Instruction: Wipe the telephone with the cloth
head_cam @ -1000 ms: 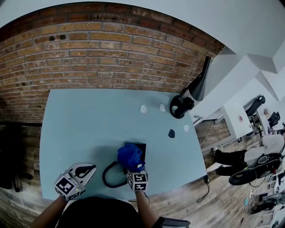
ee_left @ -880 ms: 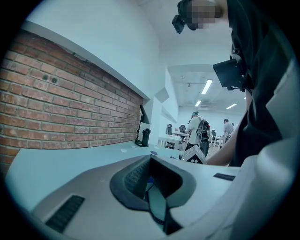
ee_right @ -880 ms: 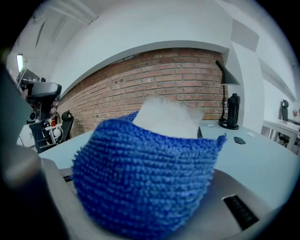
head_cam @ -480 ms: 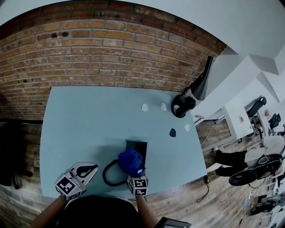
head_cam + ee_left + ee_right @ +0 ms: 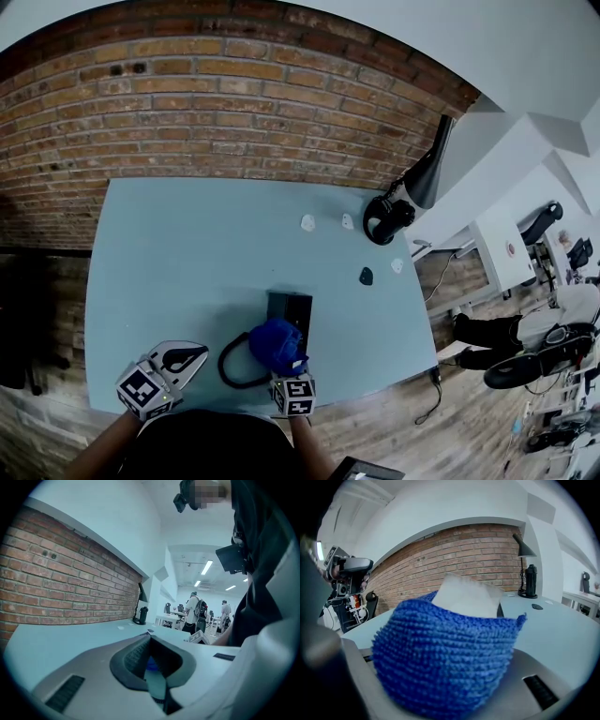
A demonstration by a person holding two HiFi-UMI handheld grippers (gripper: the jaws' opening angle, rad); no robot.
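The black telephone (image 5: 289, 307) lies on the light blue table (image 5: 169, 262), near its front edge, and its black cord (image 5: 232, 366) loops to the left. My right gripper (image 5: 284, 367) is shut on a bunched blue cloth (image 5: 276, 343), which rests over the telephone's near end. In the right gripper view the cloth (image 5: 445, 663) fills the space between the jaws, with a white patch on top of it. At the front left corner of the table my left gripper (image 5: 186, 357) is held with its jaws together and nothing in them. Its pads (image 5: 136, 656) show dark.
A black desk lamp (image 5: 424, 173) stands at the table's back right corner. Three small white bits (image 5: 307, 222) and a small dark object (image 5: 366, 276) lie near it. A brick wall (image 5: 234, 103) runs behind the table. People (image 5: 193, 613) stand in the far room.
My right gripper has drawn the cloth back toward the table's front edge, uncovering more of the telephone's far end. The left gripper has stayed put.
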